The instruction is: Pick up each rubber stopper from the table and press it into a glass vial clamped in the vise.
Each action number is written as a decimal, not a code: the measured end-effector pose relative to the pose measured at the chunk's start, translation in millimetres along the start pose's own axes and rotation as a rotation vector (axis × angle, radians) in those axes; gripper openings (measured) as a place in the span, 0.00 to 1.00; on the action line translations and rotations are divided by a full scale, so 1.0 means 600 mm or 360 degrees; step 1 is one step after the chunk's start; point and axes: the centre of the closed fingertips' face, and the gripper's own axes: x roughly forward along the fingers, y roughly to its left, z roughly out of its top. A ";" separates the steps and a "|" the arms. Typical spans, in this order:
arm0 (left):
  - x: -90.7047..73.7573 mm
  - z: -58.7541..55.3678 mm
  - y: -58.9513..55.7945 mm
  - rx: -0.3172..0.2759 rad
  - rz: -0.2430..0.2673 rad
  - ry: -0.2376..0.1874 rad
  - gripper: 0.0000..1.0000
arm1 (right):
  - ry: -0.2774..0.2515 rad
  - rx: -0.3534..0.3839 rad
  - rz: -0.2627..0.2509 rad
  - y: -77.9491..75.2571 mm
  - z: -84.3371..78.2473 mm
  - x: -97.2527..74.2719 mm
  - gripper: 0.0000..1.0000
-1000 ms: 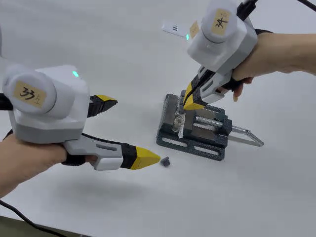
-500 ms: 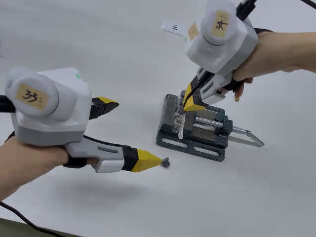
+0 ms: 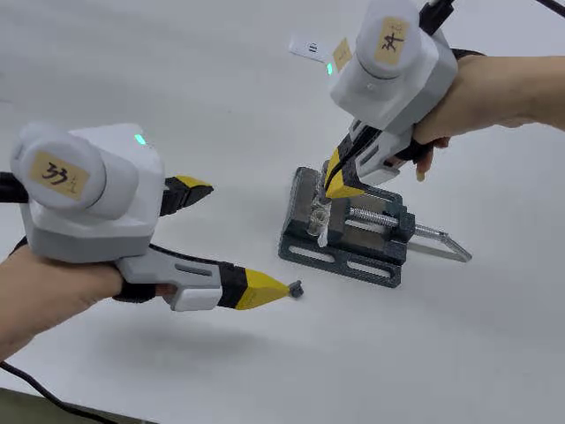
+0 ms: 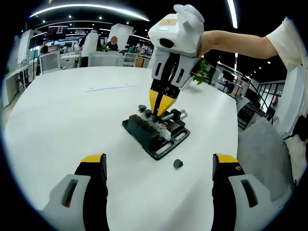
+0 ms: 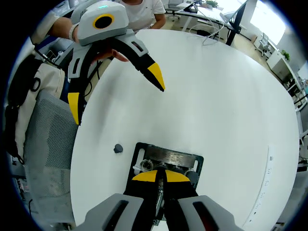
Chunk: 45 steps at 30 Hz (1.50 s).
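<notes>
A small dark rubber stopper (image 3: 297,288) (image 4: 177,163) (image 5: 118,148) lies on the white table in front of the black vise (image 3: 353,252) (image 4: 144,132) (image 5: 169,155). A clear glass vial (image 3: 318,215) (image 5: 146,166) stands clamped in the vise. My left gripper (image 3: 247,237) (image 4: 160,159) (image 5: 118,102) is open, and its near fingertip (image 3: 275,287) is right beside the stopper. My right gripper (image 3: 338,187) (image 4: 161,107) (image 5: 161,175) hovers just above the vise, next to the vial, with its jaws shut. Nothing is visible between its tips.
The vise's screw handle (image 3: 441,240) sticks out to the right. A white paper strip (image 3: 311,49) (image 4: 103,88) lies far back on the table. White tabletop (image 3: 177,79) spreads wide to the left and front. Chairs and people stand beyond the table's far edge.
My left gripper has slid right, so its near fingertip has closed up on the stopper. The right gripper has stayed over the vise.
</notes>
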 end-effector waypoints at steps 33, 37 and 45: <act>0.021 0.005 0.013 -0.0052 -0.0013 -0.0025 0.89 | 0.0012 0.0033 0.0062 0.004 0.004 0.001 0.00; 0.019 0.006 0.014 -0.0051 -0.0010 -0.0024 0.88 | 0.0034 0.0018 0.0043 0.003 0.004 0.002 0.00; 0.017 0.012 0.010 -0.0045 -0.0009 -0.0036 0.88 | 0.0016 0.0048 0.0026 0.008 0.005 0.004 0.00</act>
